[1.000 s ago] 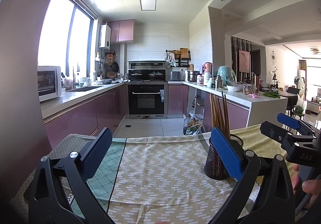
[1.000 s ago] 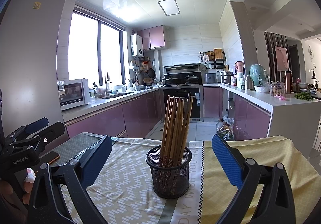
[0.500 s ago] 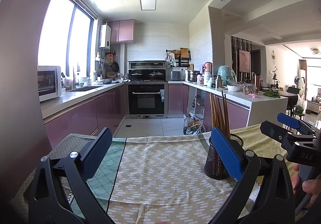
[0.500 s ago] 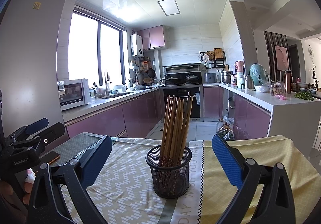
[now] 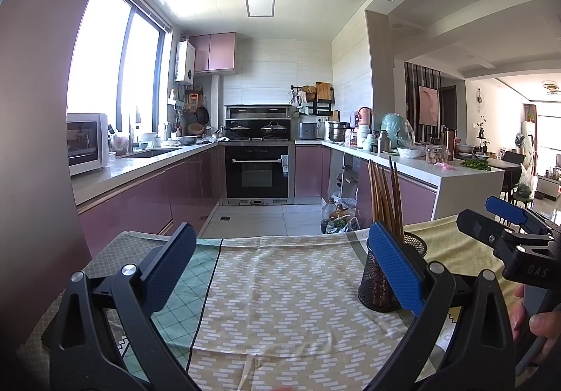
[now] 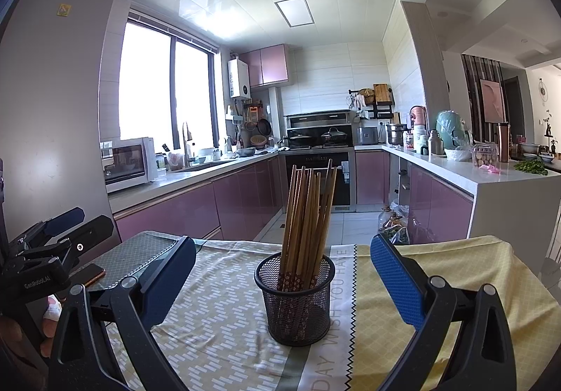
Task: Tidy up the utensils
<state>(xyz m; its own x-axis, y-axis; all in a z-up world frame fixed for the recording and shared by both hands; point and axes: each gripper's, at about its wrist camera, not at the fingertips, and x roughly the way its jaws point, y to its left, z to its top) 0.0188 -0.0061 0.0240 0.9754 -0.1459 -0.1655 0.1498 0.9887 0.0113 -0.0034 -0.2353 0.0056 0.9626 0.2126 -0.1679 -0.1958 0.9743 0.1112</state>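
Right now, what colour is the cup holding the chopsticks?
Black wire mesh cup, seen best in the right wrist view.

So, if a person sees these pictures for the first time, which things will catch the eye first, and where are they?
First comes the black mesh holder full of wooden chopsticks, standing upright on the patterned tablecloth, centred between the open blue-padded fingers of the right gripper. The left gripper, also open, hovers over bare cloth with the holder off to its right. Behind them are pink kitchen cabinets and a bright window.
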